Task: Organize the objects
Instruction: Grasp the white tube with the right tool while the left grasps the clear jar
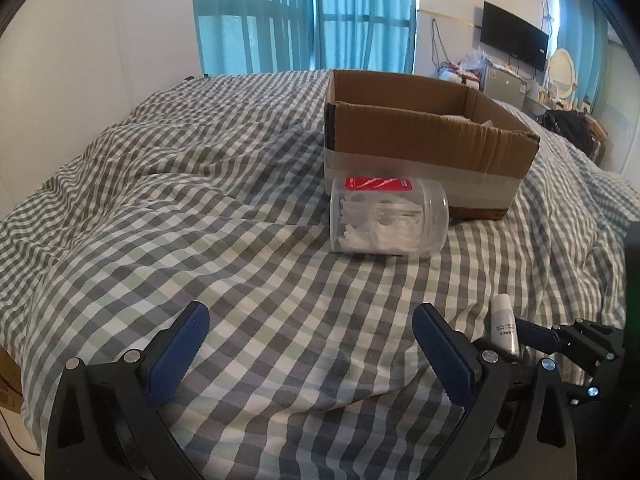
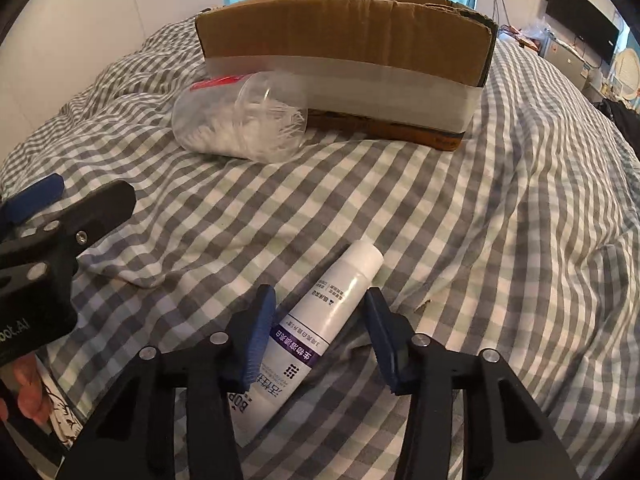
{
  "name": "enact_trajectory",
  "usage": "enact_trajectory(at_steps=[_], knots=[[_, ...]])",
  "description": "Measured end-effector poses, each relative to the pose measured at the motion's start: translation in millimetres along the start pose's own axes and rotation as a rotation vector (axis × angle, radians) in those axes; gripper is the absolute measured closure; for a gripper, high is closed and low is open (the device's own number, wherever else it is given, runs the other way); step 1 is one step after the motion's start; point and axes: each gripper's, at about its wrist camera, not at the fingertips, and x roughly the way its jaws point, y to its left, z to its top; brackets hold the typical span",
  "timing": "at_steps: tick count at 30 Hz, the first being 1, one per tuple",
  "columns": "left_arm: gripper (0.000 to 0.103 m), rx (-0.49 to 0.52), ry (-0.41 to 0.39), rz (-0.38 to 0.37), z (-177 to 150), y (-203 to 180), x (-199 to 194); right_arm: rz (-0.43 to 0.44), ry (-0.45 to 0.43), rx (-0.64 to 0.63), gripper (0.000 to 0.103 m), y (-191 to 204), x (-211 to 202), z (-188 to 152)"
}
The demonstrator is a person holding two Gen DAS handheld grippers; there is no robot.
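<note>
A white tube with a purple band (image 2: 340, 292) lies on the checked bedcover, cap pointing away. My right gripper (image 2: 319, 294) straddles it: the left pad sits against the tube's side, the right pad stands a little off it, so it is open. In the left wrist view the tube (image 1: 505, 328) shows beside the right gripper (image 1: 560, 336). A clear jar (image 1: 388, 216) with a red label, full of white sticks, lies on its side against the cardboard box (image 1: 432, 136). My left gripper (image 1: 311, 312) is open over bare cover, short of the jar.
The open box (image 2: 344, 36) stands on the bed behind the jar (image 2: 240, 120). The left gripper (image 2: 52, 208) and a hand (image 2: 24, 392) show at the left edge. Blue curtains (image 1: 304, 16), a wall TV (image 1: 514, 40) and a cluttered desk lie beyond the bed.
</note>
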Motion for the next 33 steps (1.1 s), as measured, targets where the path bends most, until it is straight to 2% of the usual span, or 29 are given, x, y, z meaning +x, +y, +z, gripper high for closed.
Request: enact_trajectory(at_steps=[2,5,10,14,16,20,25,29,33], knots=[[0.000,0.001,0.003,-0.004,0.3,-1.4,-0.7,0.004,-0.010,-0.007,0.074,-2.1,-3.7,0.2],[0.000,0.009,0.012,-0.008,1.0,-5.5,-0.5,0.020,-0.033,-0.004,0.081,-8.3,-11.9,2.2],[0.000,0.014,0.022,-0.022,3.3,-12.8,4.7,0.051,-0.081,0.019,0.082,-24.3,-29.5,8.7],[0.000,0.004,0.005,-0.057,13.4,-19.6,10.8,0.035,-0.135,0.017,0.082,-38.5,-43.7,24.7],[0.000,0.022,-0.020,-0.063,21.5,-26.3,16.0,0.018,-0.157,0.006,0.082,-43.8,-45.9,37.0],[0.000,0.079,-0.016,-0.062,37.2,-41.1,34.0,0.000,-0.187,-0.013,0.082,-55.3,-46.3,58.8],[0.000,0.066,0.009,-0.071,45.9,-43.9,55.5,0.001,-0.199,-0.030,0.082,-62.0,-38.9,68.8],[0.000,0.036,0.037,-0.081,49.3,-41.2,71.9,0.040,-0.186,-0.022,0.082,-63.4,-25.0,65.5],[0.000,0.051,0.054,-0.072,53.9,-47.8,87.4,0.067,-0.167,-0.011,0.082,-66.8,-14.7,64.1]])
